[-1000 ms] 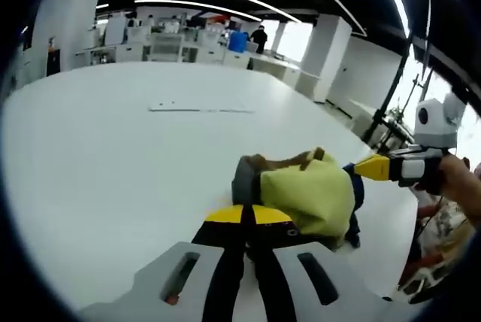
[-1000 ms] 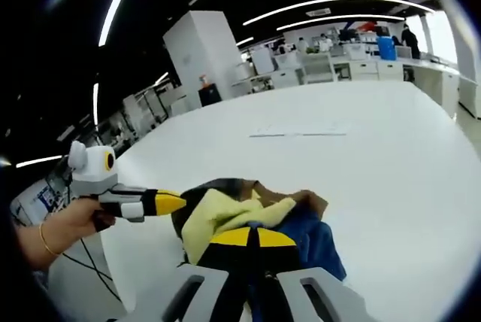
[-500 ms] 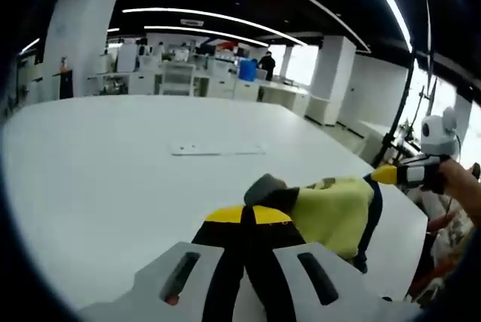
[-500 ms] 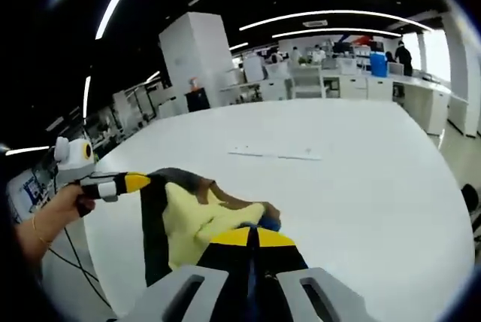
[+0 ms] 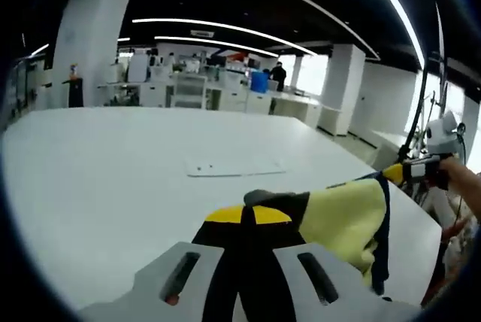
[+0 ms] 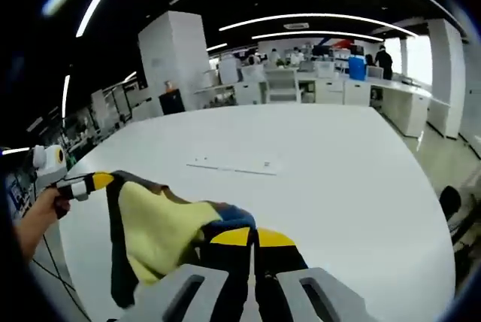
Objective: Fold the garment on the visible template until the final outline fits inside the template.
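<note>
A: Garment (image 5: 347, 213) — where, and which way does it run?

B: Off the table (image 5: 98, 179), strung between the two grippers. Long axis goes straight from one gripper to the other. Yellow panel faces the cameras, dark edging hangs down at the far end in each view.

A: Left gripper (image 5: 249, 215)?

B: Jaws closed tight, pinching a dark corner of the garment. In the right gripper view it sits at the far end of the cloth (image 6: 159, 220), held by a hand (image 6: 34, 217).

A: Right gripper (image 6: 251, 238)?

B: Same: jaws pressed together on the cloth, blue fabric bunched just at the tips. In the left gripper view its yellow tip grips the far corner.

A: Template?

B: A thin white sheet (image 5: 234, 167) lies flat on the table beyond the garment, well apart from it. Marks on it too small to read.

A: Containers, labels?

B: Blue bin (image 5: 259, 81) on the far desks; contents can't be told
</note>
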`<action>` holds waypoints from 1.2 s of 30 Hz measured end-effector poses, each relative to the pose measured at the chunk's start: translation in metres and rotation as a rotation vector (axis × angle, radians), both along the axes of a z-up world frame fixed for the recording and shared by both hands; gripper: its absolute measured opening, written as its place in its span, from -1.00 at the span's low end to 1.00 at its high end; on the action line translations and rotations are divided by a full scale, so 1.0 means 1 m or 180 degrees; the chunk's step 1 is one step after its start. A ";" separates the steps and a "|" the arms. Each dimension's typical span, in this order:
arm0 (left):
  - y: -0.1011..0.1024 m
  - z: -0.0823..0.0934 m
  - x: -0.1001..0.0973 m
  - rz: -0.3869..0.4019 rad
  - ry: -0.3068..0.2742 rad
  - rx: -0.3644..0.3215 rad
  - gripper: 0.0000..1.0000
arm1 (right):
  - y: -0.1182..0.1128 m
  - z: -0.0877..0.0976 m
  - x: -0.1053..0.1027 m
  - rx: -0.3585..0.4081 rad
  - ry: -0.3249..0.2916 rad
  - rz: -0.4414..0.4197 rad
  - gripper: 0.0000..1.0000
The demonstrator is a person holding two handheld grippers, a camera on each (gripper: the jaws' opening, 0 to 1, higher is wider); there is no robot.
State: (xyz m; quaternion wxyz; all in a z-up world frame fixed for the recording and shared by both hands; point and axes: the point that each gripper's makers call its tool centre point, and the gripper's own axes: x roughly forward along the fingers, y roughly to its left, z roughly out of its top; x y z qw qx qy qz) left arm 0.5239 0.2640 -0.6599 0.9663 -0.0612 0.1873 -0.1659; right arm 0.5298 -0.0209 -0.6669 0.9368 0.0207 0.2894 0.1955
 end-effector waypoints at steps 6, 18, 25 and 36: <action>0.000 -0.015 0.026 0.0059 -0.0008 0.0099 -1.00 | -0.012 -0.015 0.028 -0.0092 0.0016 -0.0181 -1.00; 0.002 -0.063 0.062 0.0101 0.0206 0.0339 -1.00 | -0.042 -0.056 0.073 -0.0154 0.0123 -0.0502 -1.00; -0.002 -0.097 0.044 -0.0106 0.0598 0.0363 -1.00 | -0.050 -0.088 0.057 -0.0273 0.0486 -0.0458 -1.00; -0.005 -0.127 0.036 -0.0266 0.0913 0.0561 -1.00 | -0.053 -0.126 0.044 -0.0294 0.0825 -0.0464 -1.00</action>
